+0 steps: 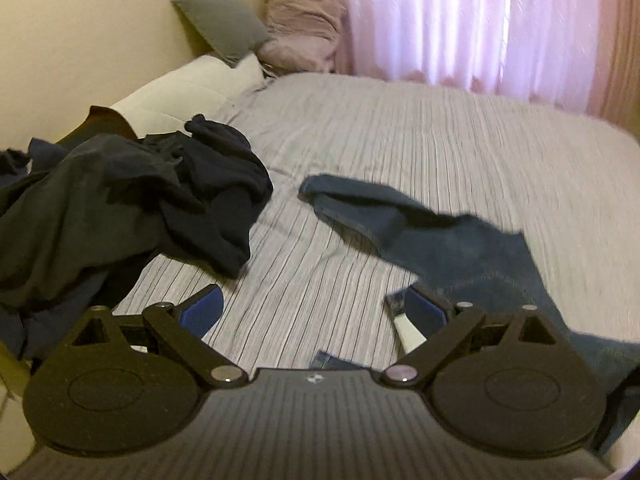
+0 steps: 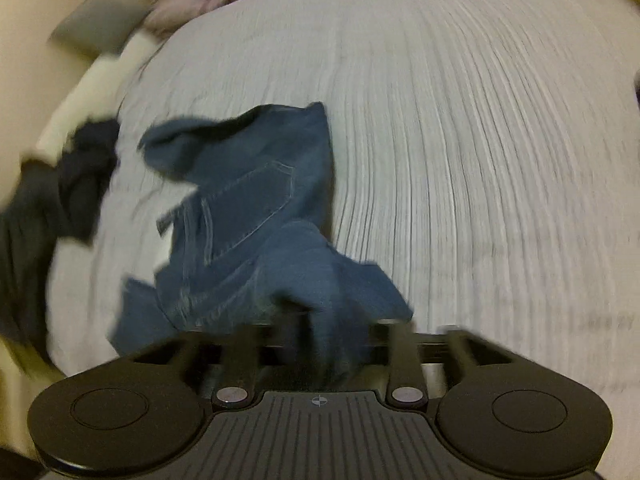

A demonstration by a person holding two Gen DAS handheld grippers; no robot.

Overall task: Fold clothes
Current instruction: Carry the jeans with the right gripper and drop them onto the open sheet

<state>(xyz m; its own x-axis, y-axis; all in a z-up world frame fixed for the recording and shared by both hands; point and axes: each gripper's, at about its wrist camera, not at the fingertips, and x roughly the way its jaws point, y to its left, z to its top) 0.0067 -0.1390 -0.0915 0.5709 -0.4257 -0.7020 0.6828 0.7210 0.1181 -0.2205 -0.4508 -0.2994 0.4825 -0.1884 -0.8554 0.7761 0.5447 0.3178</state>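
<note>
The right gripper (image 2: 320,344) had its jaws closed tight on a bunched bit of the blue jeans (image 2: 256,208). The cloth ran straight up out of the jaws, so the jeans looked pulled along by that end, likely to drag them flat for folding. The right wrist view was blurry, so that hand seemed to be moving fast.

The jeans lay crumpled on the striped bed sheet (image 1: 400,132), near the bed's near edge, with a back pocket facing up.

The left gripper (image 1: 314,312) had its jaws spread wide and held nothing. It hung over the sheet just beside the jeans, probably ready to grab another part.

A pile of dark clothes (image 1: 120,200) waited toward the bed's left edge, apart from the jeans. A gray pillow (image 1: 224,20) leaned in the far left corner.
</note>
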